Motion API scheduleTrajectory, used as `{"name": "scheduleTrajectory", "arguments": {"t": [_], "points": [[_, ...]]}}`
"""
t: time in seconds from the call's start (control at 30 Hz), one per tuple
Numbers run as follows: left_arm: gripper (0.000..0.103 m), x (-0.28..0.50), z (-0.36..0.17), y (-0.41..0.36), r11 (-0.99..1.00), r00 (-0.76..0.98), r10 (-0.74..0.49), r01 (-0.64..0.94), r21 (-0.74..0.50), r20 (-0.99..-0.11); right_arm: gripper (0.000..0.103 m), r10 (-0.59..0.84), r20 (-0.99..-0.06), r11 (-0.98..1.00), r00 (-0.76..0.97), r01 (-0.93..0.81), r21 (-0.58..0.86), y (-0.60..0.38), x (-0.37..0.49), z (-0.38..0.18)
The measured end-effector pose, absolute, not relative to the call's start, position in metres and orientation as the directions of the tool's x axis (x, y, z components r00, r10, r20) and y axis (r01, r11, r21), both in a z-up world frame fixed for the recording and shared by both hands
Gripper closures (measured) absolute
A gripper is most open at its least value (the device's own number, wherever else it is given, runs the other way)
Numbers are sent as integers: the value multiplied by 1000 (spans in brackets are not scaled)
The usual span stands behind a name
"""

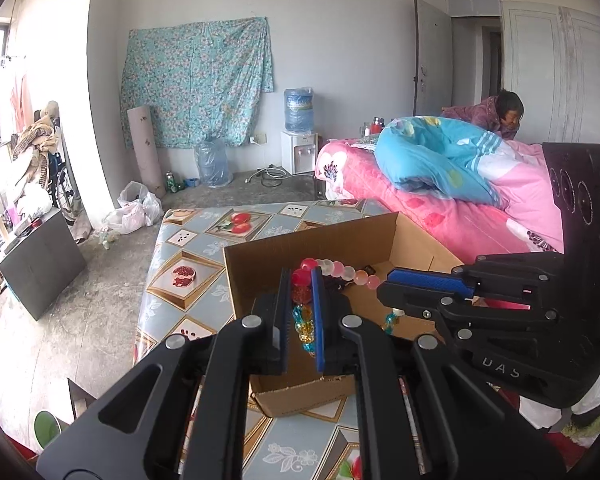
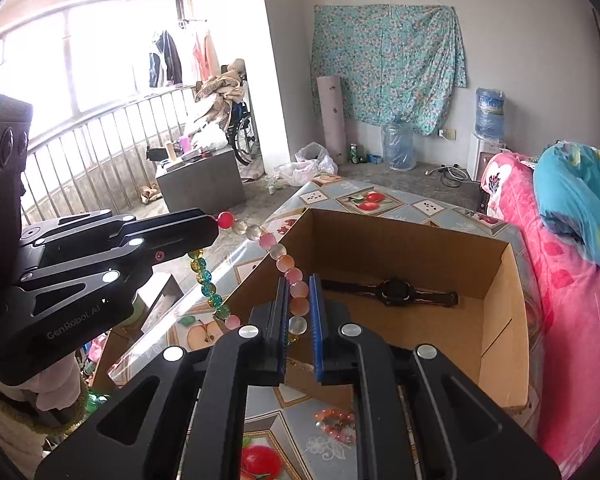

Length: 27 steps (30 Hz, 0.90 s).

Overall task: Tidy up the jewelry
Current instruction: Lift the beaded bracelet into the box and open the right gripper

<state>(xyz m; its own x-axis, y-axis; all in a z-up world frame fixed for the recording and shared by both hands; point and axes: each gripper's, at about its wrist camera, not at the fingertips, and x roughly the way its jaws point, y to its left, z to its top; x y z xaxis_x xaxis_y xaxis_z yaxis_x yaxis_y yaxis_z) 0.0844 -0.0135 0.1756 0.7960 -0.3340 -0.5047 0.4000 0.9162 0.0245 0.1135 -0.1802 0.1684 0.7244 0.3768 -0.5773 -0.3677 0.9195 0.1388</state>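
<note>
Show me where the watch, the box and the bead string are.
watch [image 2: 394,290]: right wrist view, on its dark face.
box [image 2: 500,312]: right wrist view, on its right inner wall.
bead string [image 2: 277,251]: right wrist view, on a pale bead between both grippers.

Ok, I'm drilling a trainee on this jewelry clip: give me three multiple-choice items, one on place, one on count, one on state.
1. Where does the watch lie?
A. in the cardboard box
B. on the bed
C. on the floor

2. How many claws grip the bead necklace?
A. none
B. one
C. two

3. How does the necklace sit?
A. coiled in the box
B. strung in the air between the left claw and the right claw
C. flat on the table

Key: 1 A, it rests on the box floor. 2 C, beads sit between both sets of fingers. 3 B, it hangs above the box edge.
</note>
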Motion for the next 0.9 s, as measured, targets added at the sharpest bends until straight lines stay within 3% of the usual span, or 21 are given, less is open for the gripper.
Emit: {"name": "scheduleTrajectory", "arguments": {"t": [0.43,0.73,0.9], "points": [[94,178,90,-21,922,642,-258,387,15,-722,93,422,-811,888,405,-366,279,-176,234,93],[94,191,66,-27,916,601,-200,395,70,-774,92,374,-906,892,196,-342,295,-153,273,43],[94,199,67,-29,922,627,-173,374,99,-759,92,404,-890,888,213,-325,326,-156,278,47]]}}
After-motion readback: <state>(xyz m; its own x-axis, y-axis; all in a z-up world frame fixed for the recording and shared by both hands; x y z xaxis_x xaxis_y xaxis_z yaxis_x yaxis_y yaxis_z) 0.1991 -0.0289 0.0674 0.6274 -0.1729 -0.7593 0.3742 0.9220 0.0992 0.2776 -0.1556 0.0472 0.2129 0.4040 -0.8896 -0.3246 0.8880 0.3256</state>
